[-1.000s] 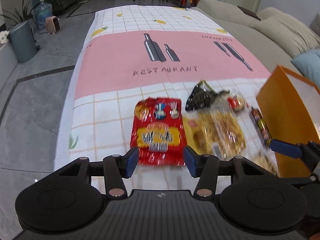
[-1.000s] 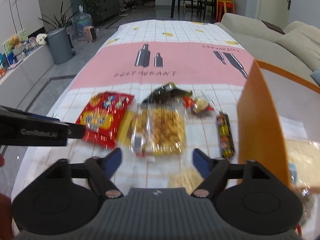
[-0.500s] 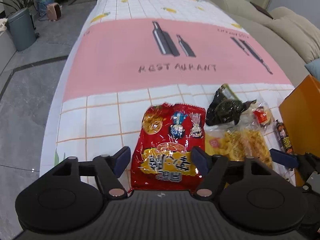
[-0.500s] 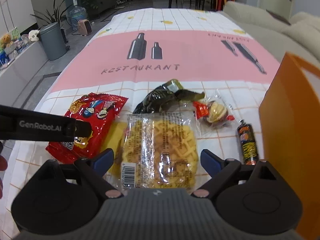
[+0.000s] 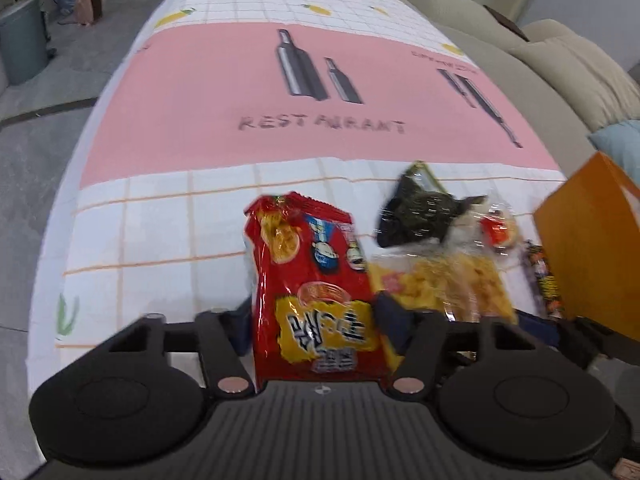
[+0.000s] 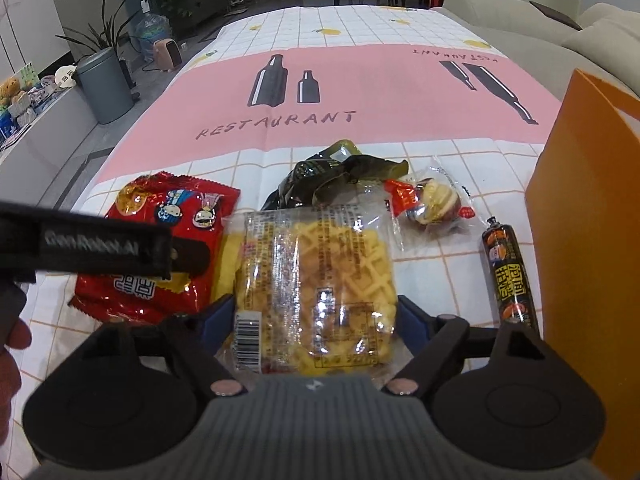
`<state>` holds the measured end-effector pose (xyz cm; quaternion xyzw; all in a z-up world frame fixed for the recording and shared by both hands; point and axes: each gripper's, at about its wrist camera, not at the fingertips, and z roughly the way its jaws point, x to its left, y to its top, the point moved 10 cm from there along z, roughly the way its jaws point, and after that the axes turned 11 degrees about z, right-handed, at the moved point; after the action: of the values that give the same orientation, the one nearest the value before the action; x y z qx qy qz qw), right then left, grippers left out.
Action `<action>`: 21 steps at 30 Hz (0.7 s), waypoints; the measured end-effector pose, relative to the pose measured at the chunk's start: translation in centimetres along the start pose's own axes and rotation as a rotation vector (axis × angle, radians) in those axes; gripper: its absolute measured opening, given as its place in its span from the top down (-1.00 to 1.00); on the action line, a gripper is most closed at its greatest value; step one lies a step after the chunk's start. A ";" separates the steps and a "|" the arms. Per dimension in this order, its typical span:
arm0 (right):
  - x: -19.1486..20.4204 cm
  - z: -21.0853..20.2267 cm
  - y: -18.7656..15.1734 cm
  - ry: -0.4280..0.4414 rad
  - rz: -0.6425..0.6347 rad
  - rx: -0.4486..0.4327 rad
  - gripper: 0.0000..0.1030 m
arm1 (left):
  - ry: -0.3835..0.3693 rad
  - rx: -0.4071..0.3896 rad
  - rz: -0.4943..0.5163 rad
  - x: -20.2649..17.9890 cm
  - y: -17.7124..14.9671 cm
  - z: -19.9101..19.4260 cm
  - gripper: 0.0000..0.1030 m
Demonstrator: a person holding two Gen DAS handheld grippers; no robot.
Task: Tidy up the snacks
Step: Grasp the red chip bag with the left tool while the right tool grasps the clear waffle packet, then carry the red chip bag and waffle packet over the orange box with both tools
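Left hand-held gripper [image 5: 314,316] closing around red snack bag [image 5: 312,280]; right hand-held gripper [image 6: 316,316] closing around yellow waffle pack [image 6: 316,280] on surface [image 6: 360,152].

Left gripper [image 5: 314,320] angled down, fingers closing, right gripper [image 6: 316,322] angled down beside it, fingers closing

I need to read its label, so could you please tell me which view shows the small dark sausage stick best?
The right wrist view: the sausage stick lies whole and sharp beside the orange box. The left wrist view shows it blurred at the box's edge.
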<state>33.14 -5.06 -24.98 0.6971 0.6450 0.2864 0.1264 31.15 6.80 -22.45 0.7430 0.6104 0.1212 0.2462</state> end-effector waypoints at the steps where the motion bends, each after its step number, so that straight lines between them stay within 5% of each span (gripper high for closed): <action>1: 0.0 0.0 0.1 0.003 -0.001 0.004 -0.49 | 0.013 0.002 0.002 -0.2 0.0 -0.2 -0.21; 11: -0.7 -2.0 -0.3 0.015 0.025 0.027 -0.42 | 0.037 -0.031 -0.010 -1.0 -0.9 -4.0 0.43; 21: -0.4 -6.3 -2.2 0.048 0.013 0.020 -0.39 | 0.052 -0.054 -0.020 -2.7 -2.8 -8.7 0.45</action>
<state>27.75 -6.39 -21.26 0.6954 0.6461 0.2977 0.1020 24.01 6.44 -16.21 0.7266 0.6204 0.1548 0.2514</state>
